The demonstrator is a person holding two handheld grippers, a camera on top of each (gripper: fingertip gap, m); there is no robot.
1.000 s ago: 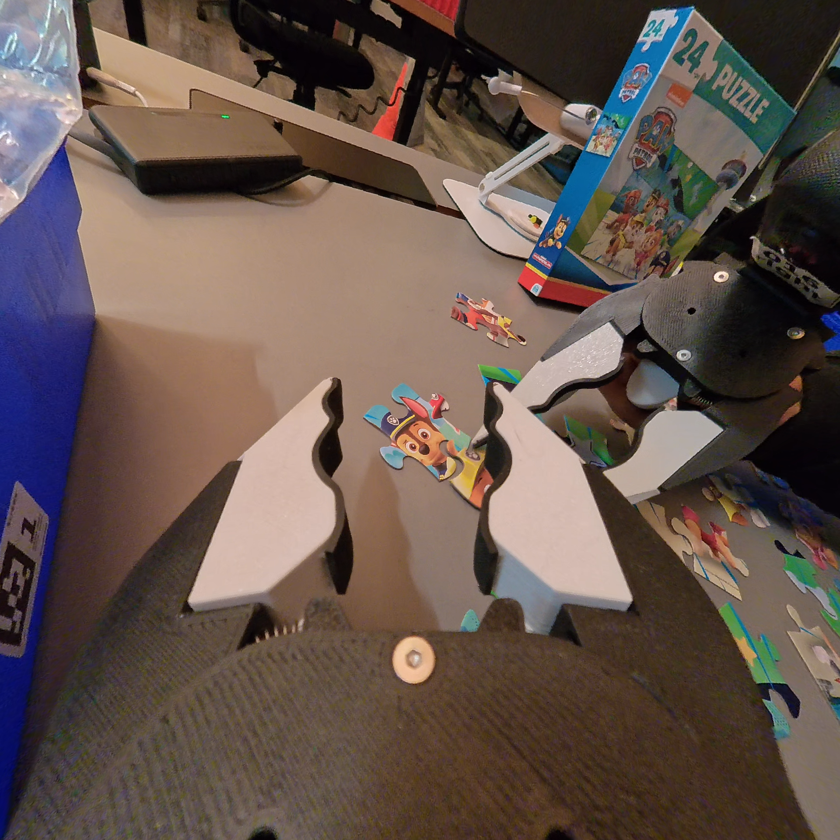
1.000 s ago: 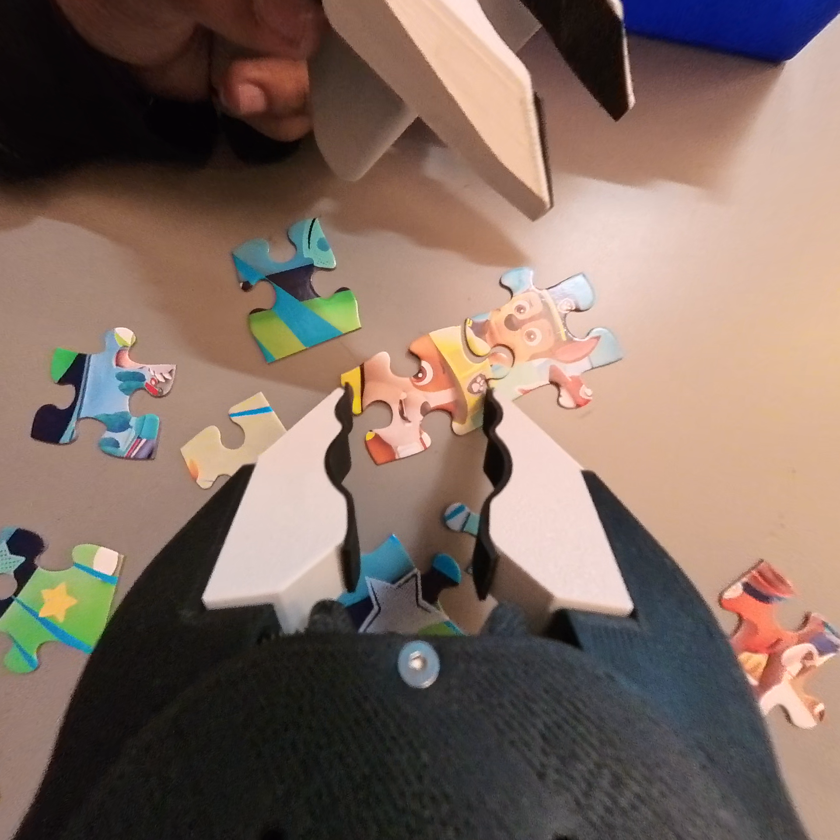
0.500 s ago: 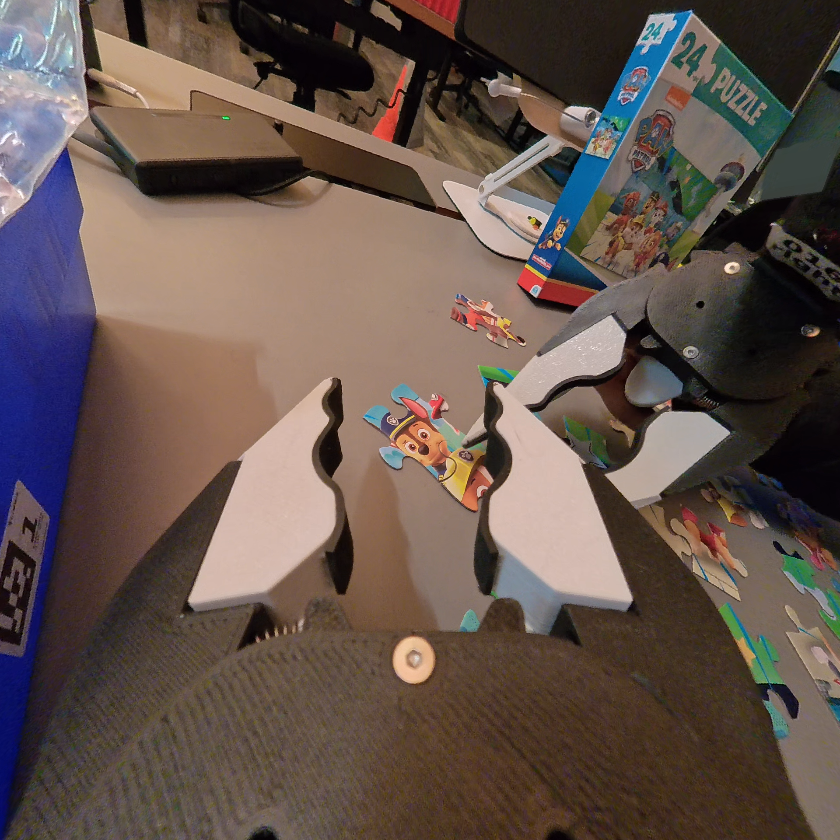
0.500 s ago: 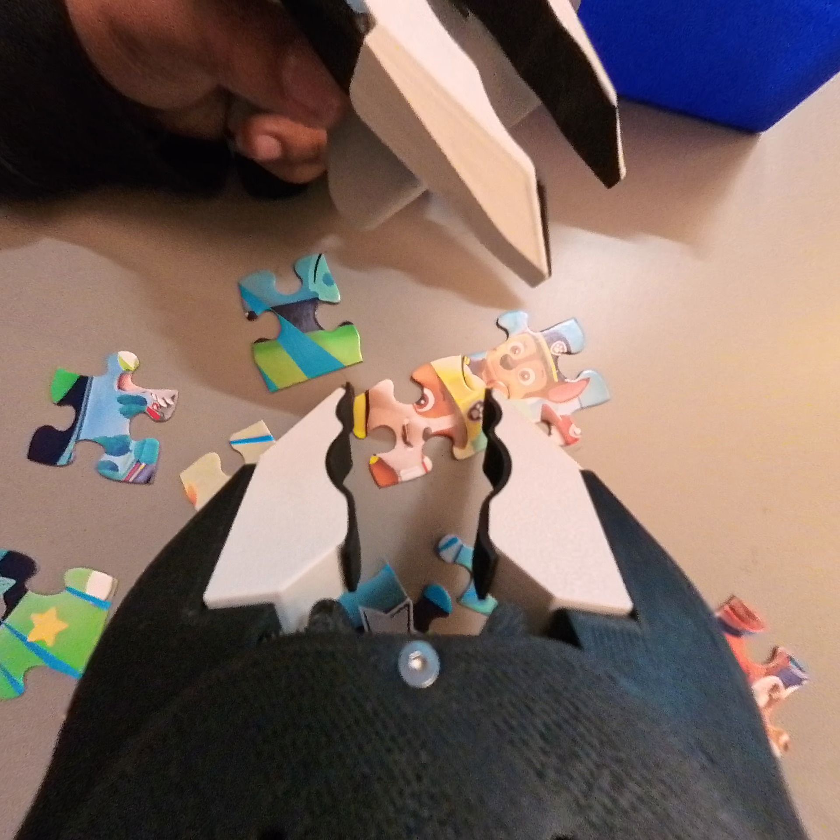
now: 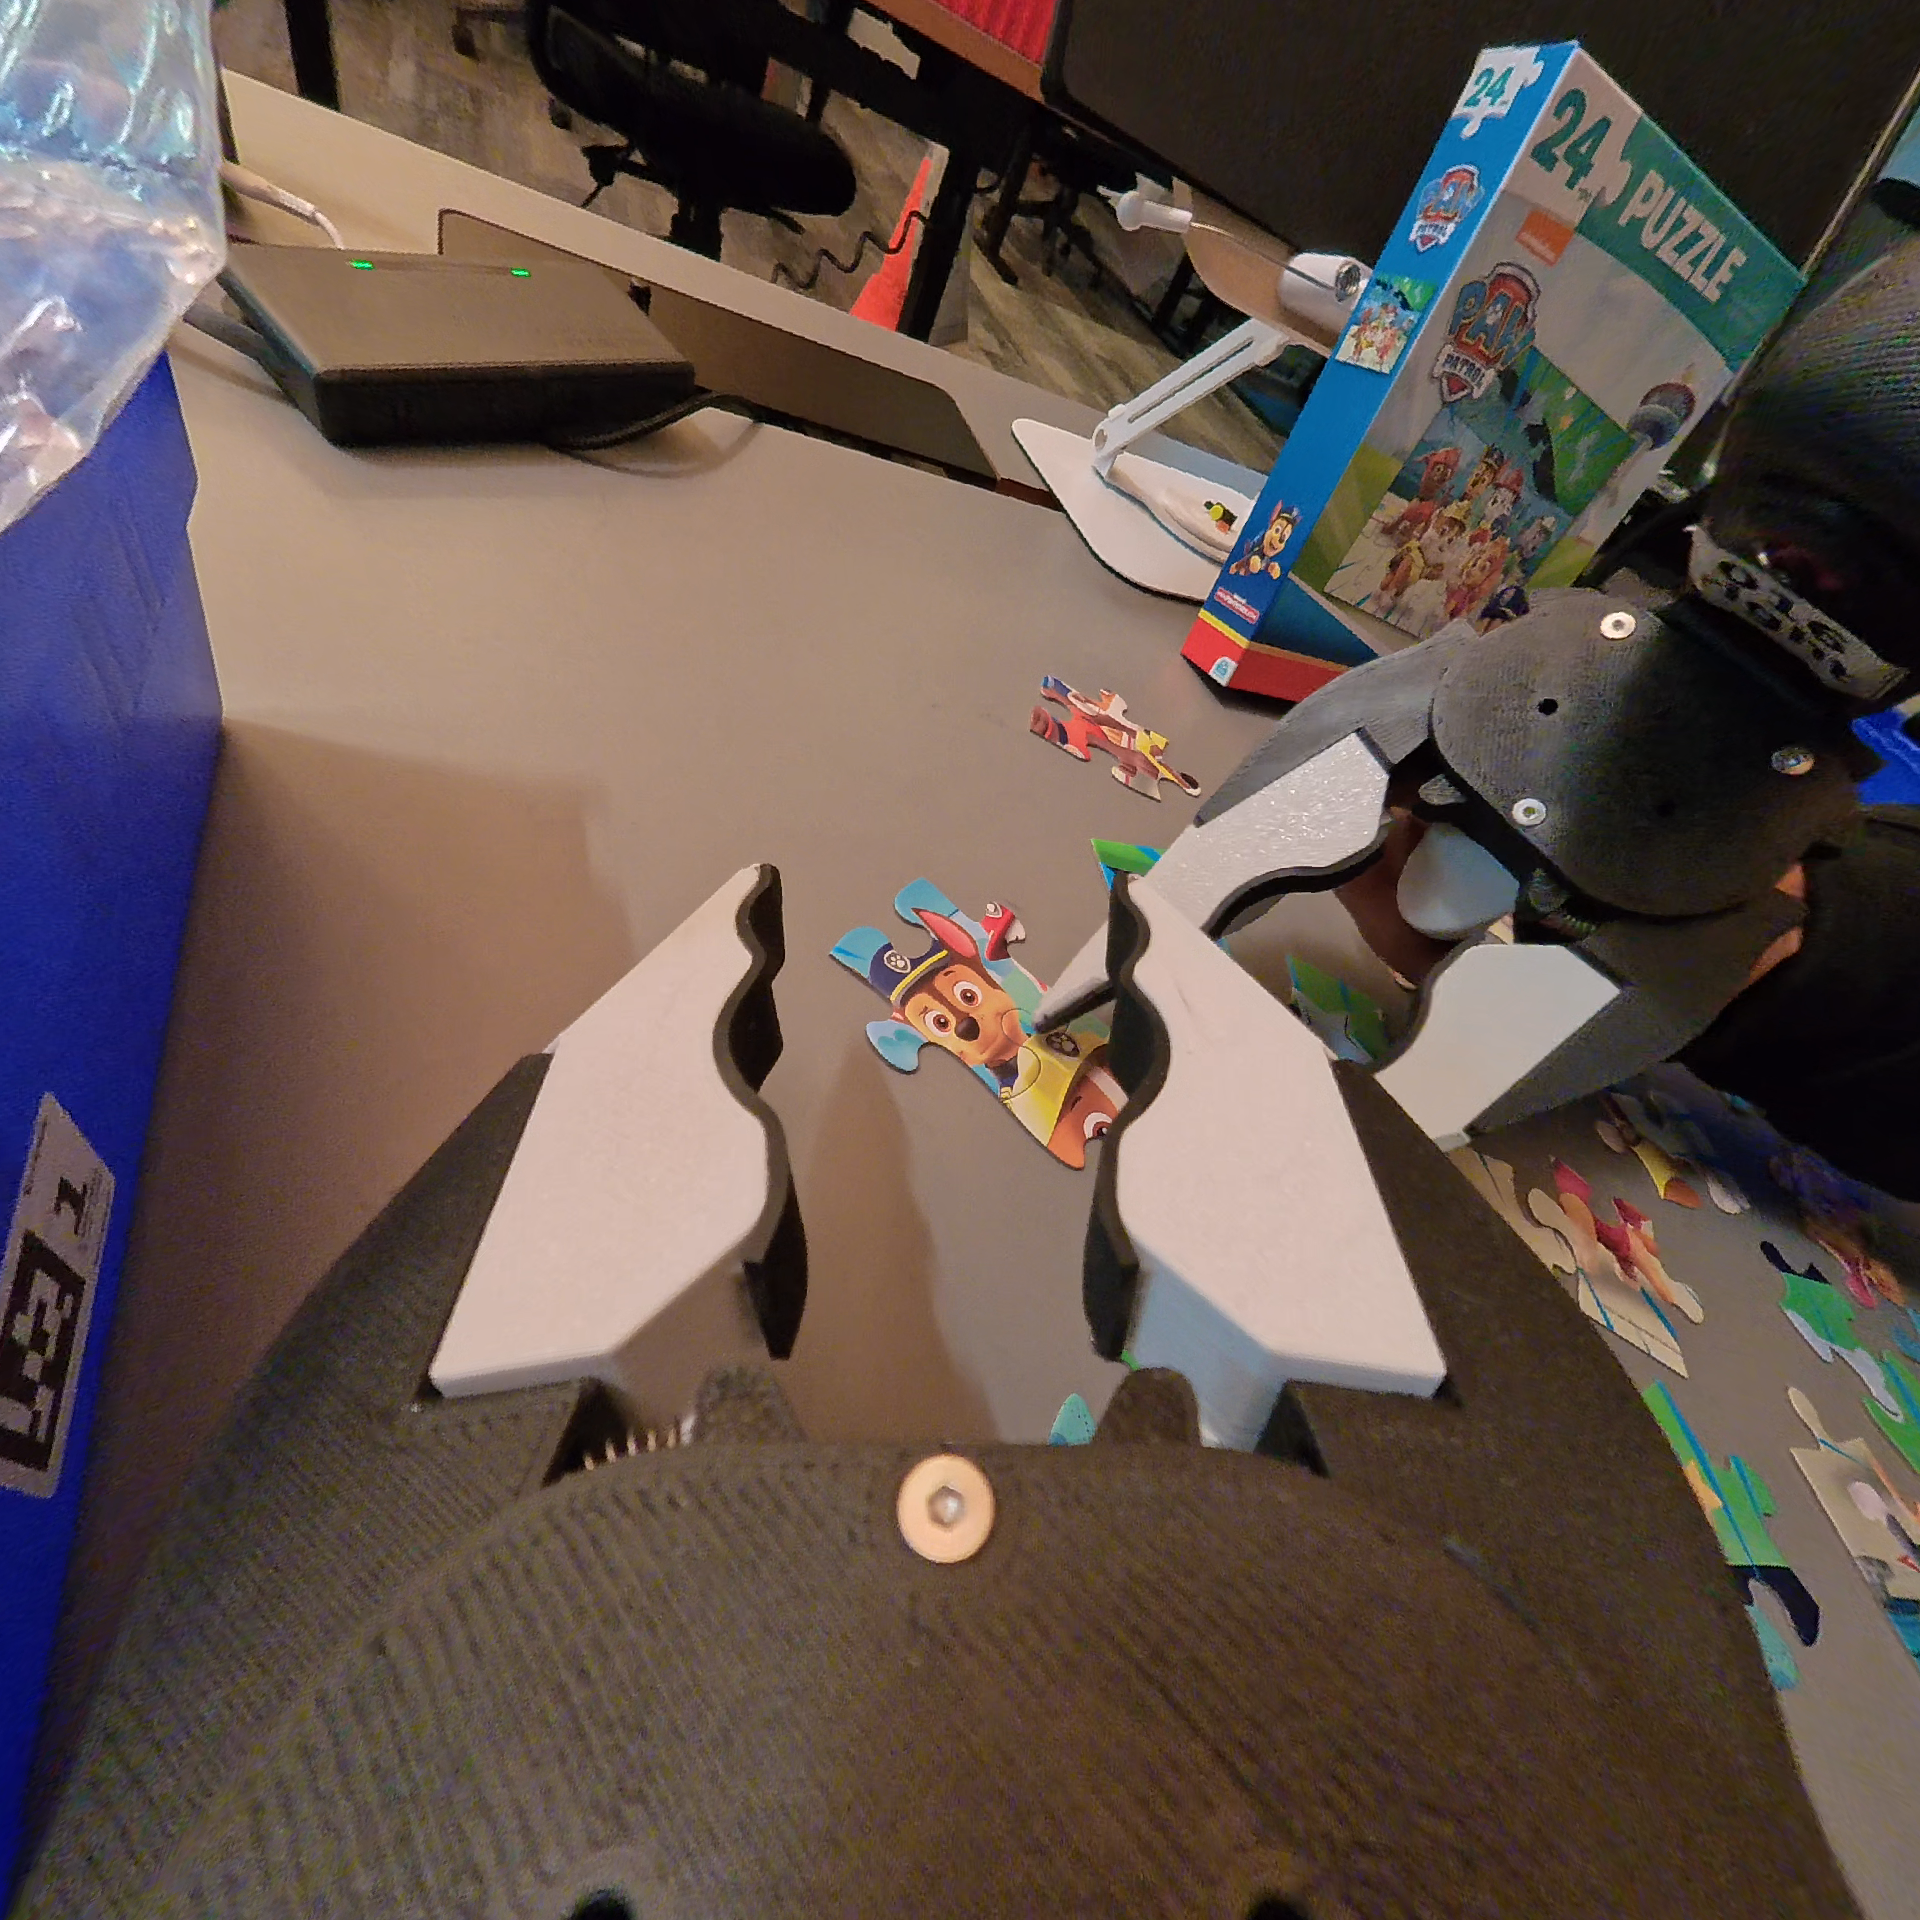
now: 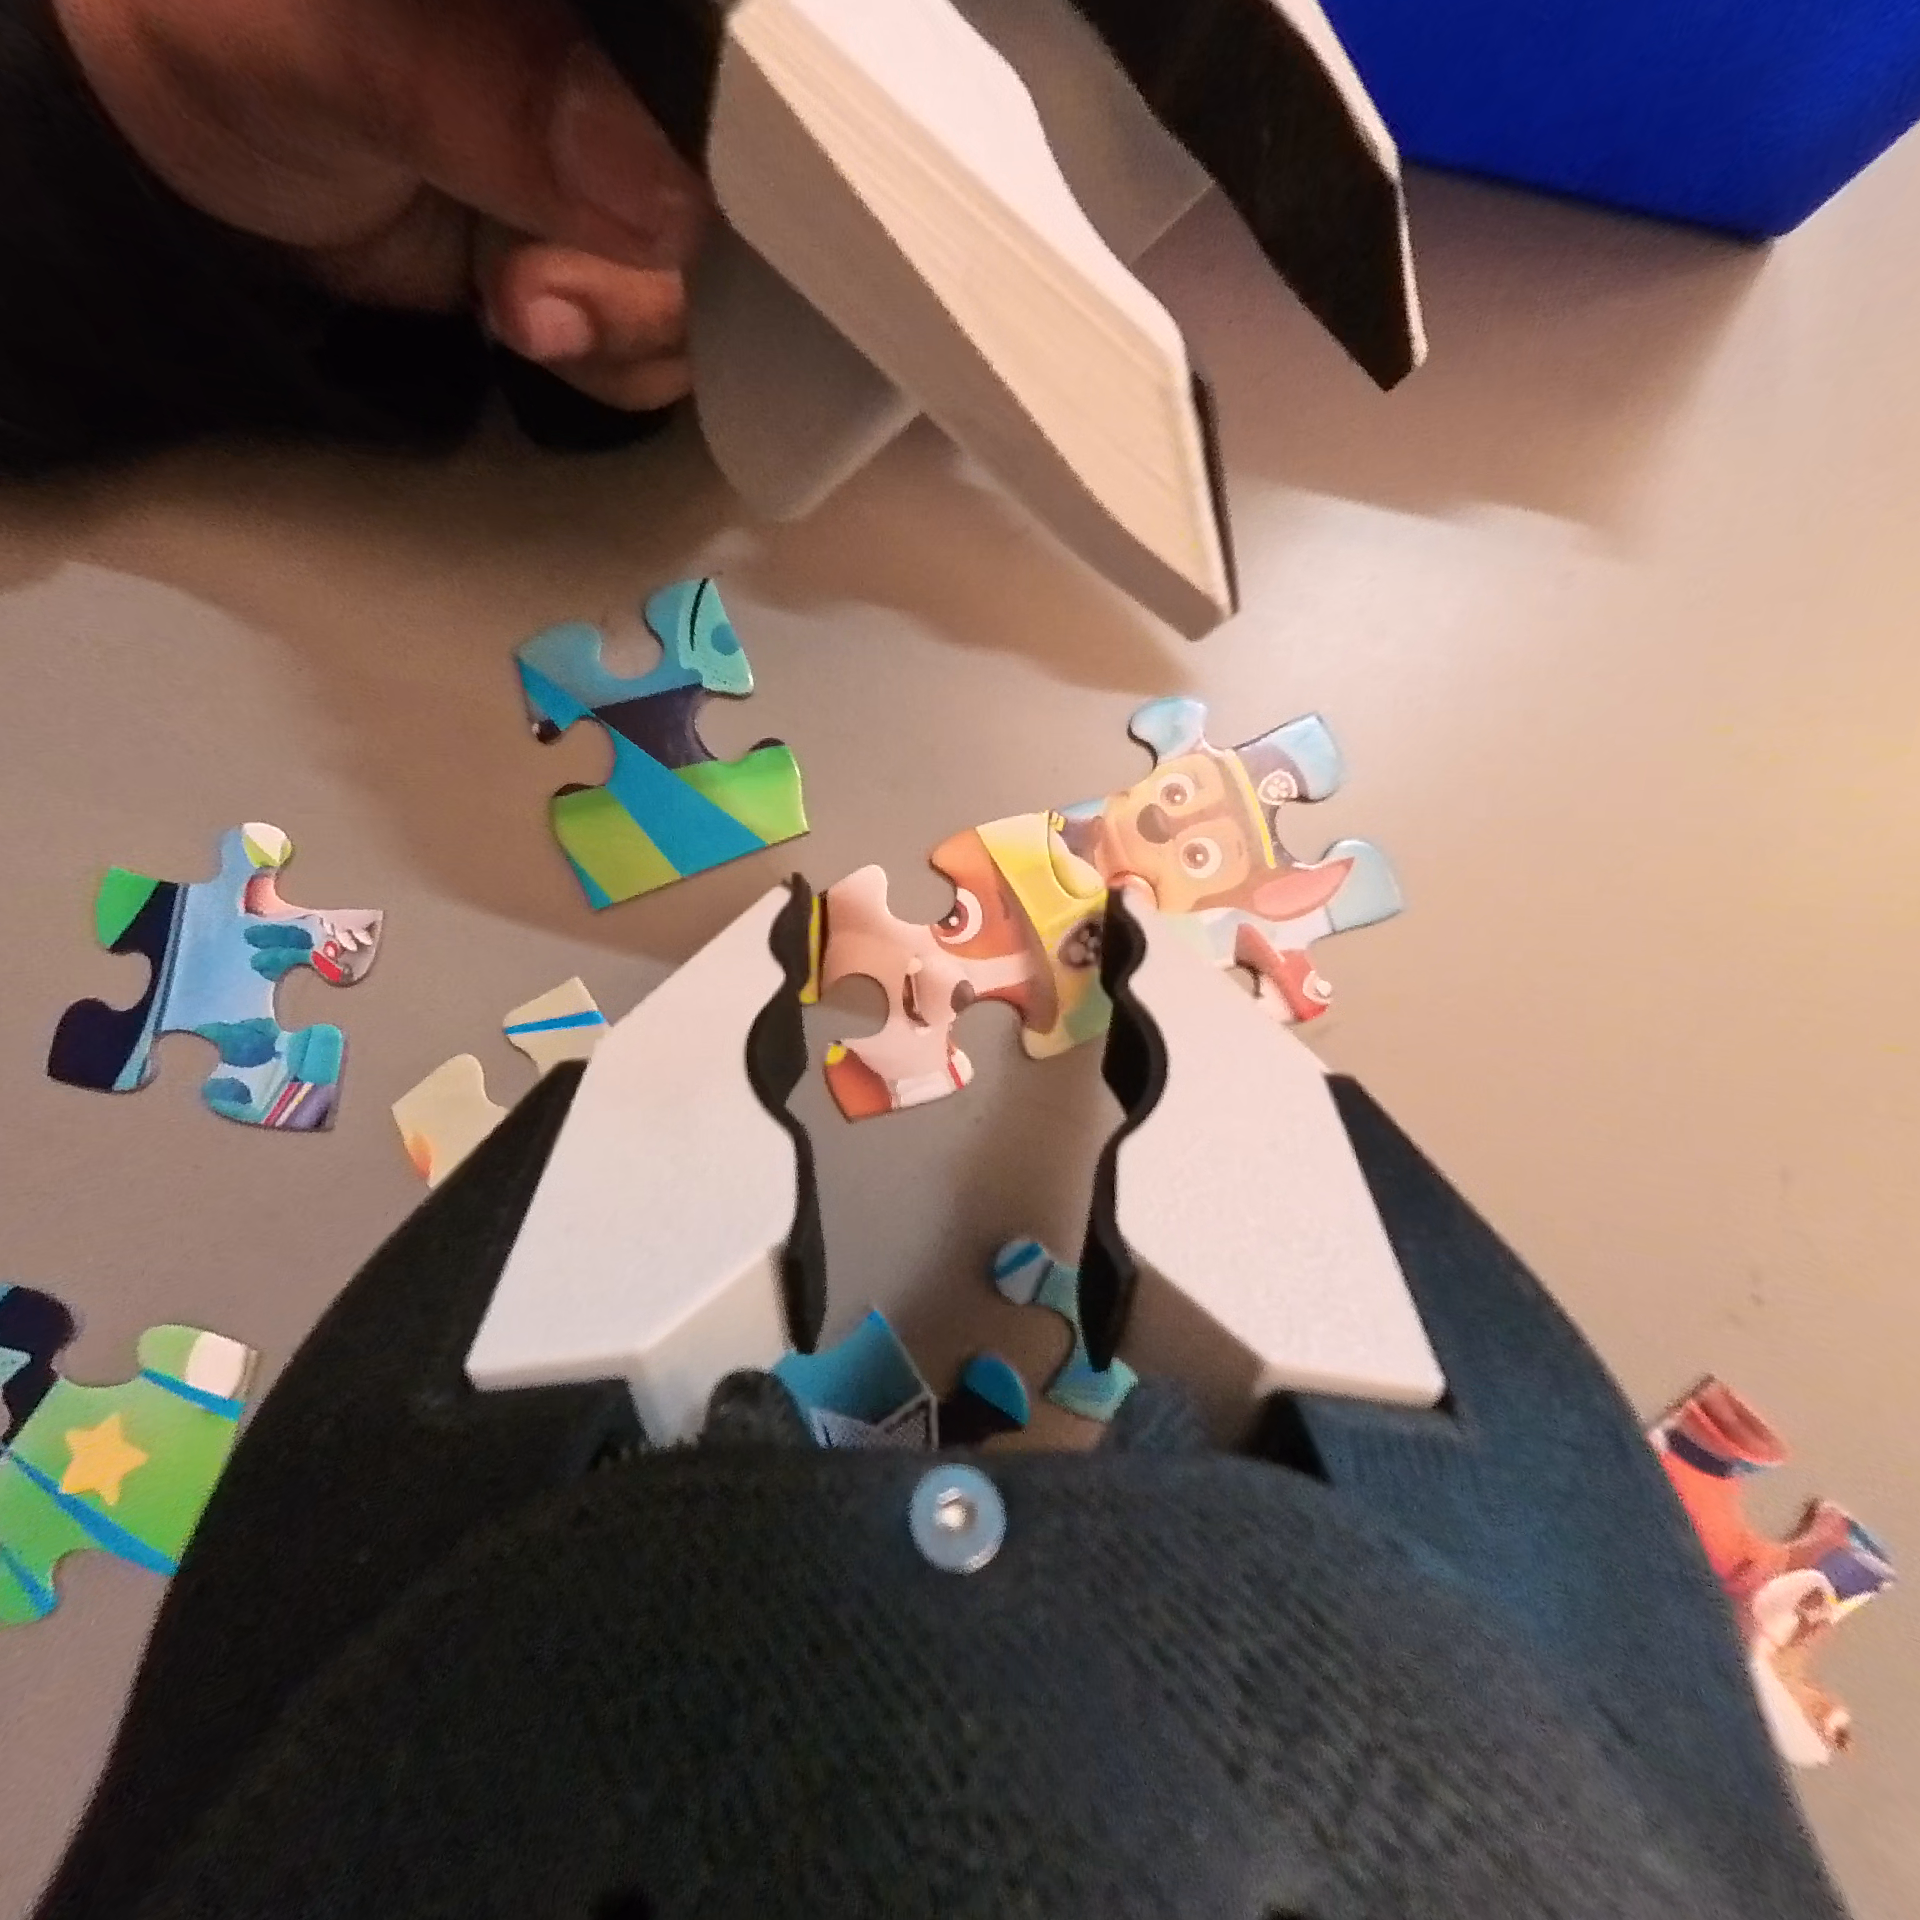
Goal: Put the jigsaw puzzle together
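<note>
**Inspector:** Left wrist view first. State of the left gripper [image 5: 945, 888]?

**Assistant:** Jaws wide apart with nothing between them, only bare table [image 5: 571, 675]. The blue pup piece [image 5: 935, 997] lies flat just ahead, at 1 o'clock. A blue bin [image 5: 94, 727] stands at 9 o'clock and the puzzle box [image 5: 1507, 364] stands upright at 2 o'clock.

**Inspector:** And the right gripper [image 6: 958, 899]?

**Assistant:** Also wide. The orange pup piece [image 6: 997, 914] lies flat on the table between its fingertips, joined to the blue pup piece at 1 o'clock. The left-hand pad meets the piece's edge. The other tip comes down on the seam between the two pieces.

**Inspector:** What lies around it?

**Assistant:** A green-striped piece [image 6: 665, 790] is near, at 11 o'clock. Loose pieces lie at 9 and 4 o'clock. The left gripper hangs overhead at 12 o'clock, with a hand [image 6: 416, 156] behind it.
</note>
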